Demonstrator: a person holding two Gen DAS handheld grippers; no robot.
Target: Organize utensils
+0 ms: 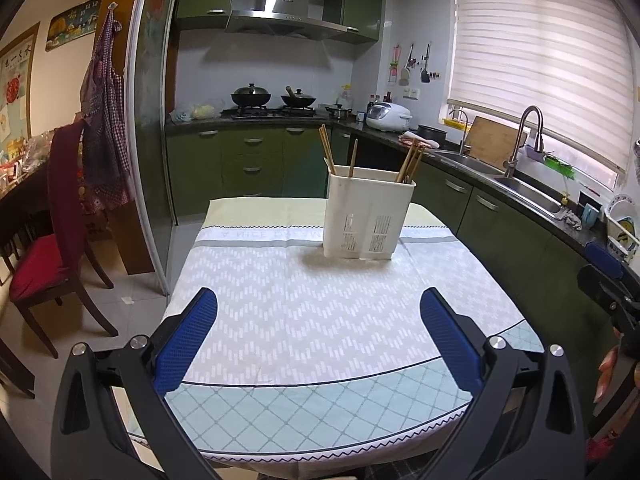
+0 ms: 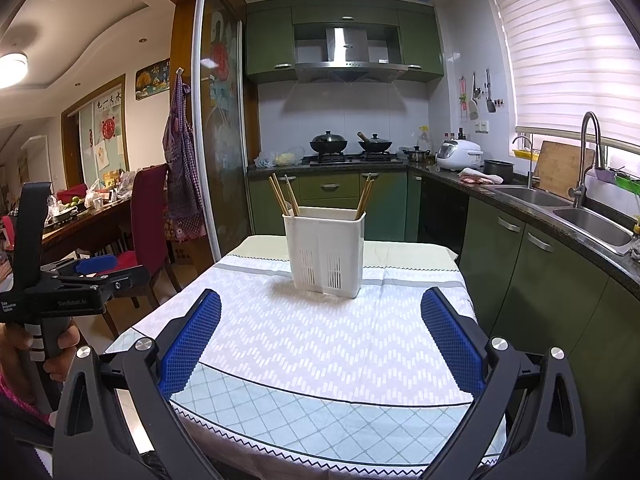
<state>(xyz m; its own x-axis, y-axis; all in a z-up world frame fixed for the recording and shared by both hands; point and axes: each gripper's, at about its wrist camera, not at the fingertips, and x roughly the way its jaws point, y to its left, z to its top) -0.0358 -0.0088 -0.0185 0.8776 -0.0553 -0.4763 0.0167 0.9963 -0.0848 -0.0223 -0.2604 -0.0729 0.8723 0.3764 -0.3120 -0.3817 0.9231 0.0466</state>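
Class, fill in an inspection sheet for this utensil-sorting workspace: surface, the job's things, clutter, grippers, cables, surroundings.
Surface: table under a patterned cloth.
Job's things: white utensil holder upright near the far end; wooden chopsticks lean in its left compartment, more chopsticks at its right side.
Clutter: nothing seen on the cloth besides the holder.
Grippers: left gripper and right gripper both open, empty, above the near edge.
Cables: nothing seen.
Surroundings: green kitchen cabinets, sink, red chair.

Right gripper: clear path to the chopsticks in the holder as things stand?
Probably yes. The right gripper is open and empty, only bare tablecloth lies before the white holder, and the chopsticks stick up above its rim.
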